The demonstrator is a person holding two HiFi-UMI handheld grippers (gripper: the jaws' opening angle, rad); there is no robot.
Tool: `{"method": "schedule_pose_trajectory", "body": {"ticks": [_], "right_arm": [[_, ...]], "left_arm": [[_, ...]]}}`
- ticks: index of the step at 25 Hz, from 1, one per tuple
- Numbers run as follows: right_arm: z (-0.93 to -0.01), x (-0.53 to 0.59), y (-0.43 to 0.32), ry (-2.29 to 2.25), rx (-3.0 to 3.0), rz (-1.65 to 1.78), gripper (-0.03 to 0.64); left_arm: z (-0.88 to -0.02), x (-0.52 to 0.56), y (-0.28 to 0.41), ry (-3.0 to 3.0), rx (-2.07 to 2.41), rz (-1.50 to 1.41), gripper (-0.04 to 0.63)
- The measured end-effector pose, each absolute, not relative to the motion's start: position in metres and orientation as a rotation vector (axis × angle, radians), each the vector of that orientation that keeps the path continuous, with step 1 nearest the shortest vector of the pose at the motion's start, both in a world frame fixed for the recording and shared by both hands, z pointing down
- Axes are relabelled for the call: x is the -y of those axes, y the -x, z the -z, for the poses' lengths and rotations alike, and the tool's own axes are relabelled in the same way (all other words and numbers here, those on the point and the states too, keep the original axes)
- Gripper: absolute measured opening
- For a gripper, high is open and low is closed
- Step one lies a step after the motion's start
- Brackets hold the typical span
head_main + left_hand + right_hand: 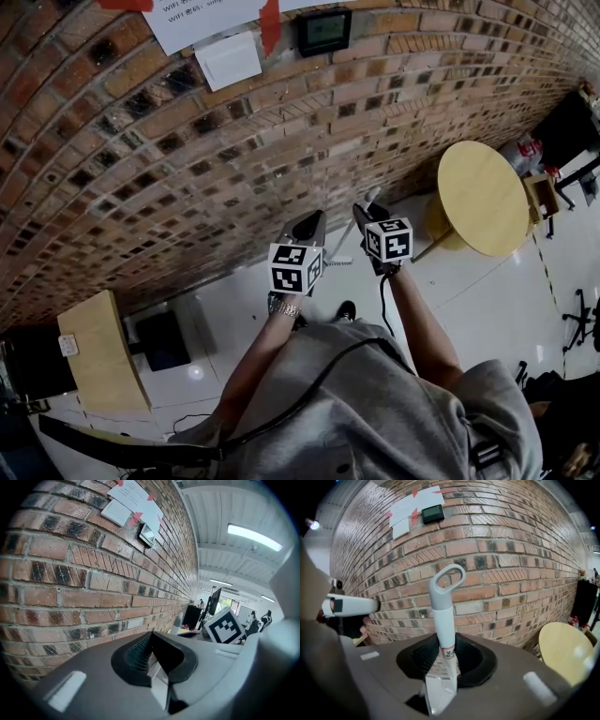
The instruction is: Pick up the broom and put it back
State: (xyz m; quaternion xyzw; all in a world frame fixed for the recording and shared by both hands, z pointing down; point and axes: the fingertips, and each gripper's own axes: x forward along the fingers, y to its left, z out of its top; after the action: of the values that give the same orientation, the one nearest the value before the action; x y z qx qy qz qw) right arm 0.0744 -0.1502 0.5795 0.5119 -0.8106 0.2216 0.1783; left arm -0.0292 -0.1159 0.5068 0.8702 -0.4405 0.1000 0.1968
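My right gripper [445, 667] is pinching the broom [442, 611] by its grey handle, with the loop end standing upright before the brick wall [511, 550]. My left gripper [154, 665] is pressed together on nothing, close beside the right one. The round yellow table [480, 197] sits off to the right.

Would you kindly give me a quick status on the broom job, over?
Right gripper shut on broom handle, loop end past the jaws. Left gripper shut, empty. Brick wall close ahead, round table off right.
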Motion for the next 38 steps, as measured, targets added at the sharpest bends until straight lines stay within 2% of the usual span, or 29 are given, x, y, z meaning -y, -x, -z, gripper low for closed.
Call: {"method": "schedule_pose_trajectory", "body": {"ticks": [17, 38], "right_arm": [[-0.743, 0.210, -0.092, -1.248, 2.118, -0.675, 0.098], [-0.799, 0.336, -0.123, -1.301, 2.107, -0.657, 0.100]], "left_arm": [[-0.531, 0.124, 0.040, -2.325, 1.327, -0.258, 0.006], [-0.560, 0.126, 0.054, -2.200, 1.414, -0.318, 0.006]]}}
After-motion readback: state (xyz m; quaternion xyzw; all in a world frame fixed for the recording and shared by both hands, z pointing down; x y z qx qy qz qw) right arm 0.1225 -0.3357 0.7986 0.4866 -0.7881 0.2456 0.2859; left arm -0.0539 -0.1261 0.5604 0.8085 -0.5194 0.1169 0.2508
